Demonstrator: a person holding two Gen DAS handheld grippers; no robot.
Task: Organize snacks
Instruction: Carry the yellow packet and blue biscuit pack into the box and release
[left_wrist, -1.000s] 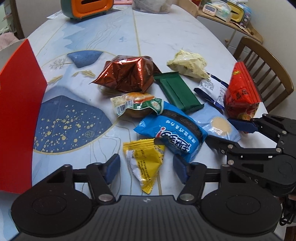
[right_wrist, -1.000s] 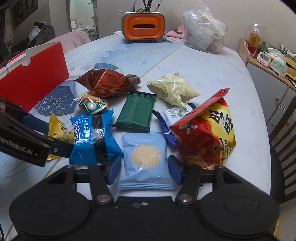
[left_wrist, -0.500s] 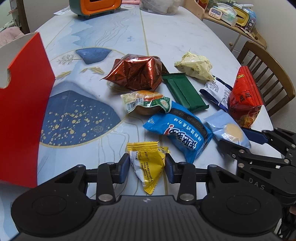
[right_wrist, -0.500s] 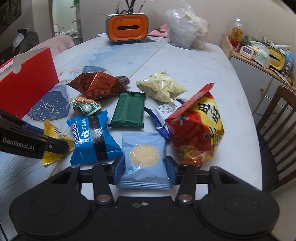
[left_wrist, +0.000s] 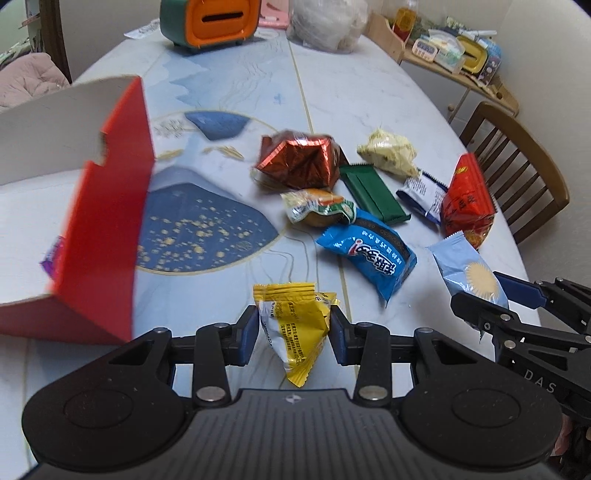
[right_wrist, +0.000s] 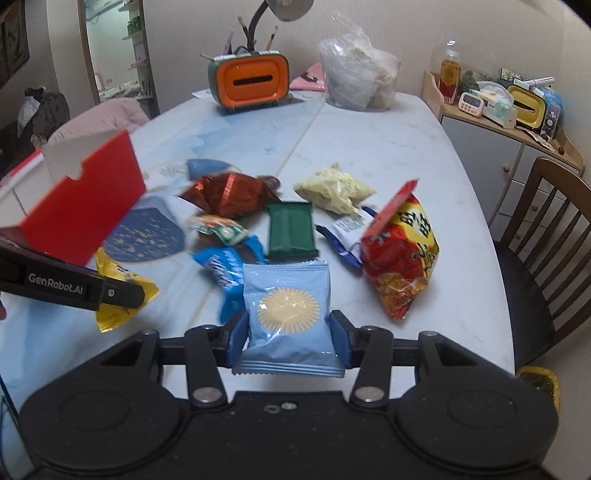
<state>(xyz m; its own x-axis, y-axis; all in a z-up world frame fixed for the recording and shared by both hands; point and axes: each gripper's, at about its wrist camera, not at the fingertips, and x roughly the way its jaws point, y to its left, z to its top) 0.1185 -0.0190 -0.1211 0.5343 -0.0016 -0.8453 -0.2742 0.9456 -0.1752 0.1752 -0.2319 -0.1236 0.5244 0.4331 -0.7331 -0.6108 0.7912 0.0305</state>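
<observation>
Two snack packets gripped at once, one per gripper, both off the table

The yellow snack packet (left_wrist: 295, 325) is pinched between the blue pads of the left gripper (left_wrist: 294, 328), and the pale blue packet with the sun print (right_wrist: 288, 314) is clamped in the right gripper (right_wrist: 288, 338) (both are held clear of the tabletop, near its front edge). The rest is left lying around the middle of the table (left_wrist: 369, 92): a blue biscuit pack (left_wrist: 369, 254), a green bar (left_wrist: 373, 194), a copper foil bag (left_wrist: 299, 162), a red chip bag (left_wrist: 467, 201) by the right edge, and a pale yellow pouch (left_wrist: 389, 153). A red cardboard box (left_wrist: 103, 236) is seen at the left edge, open.
</observation>
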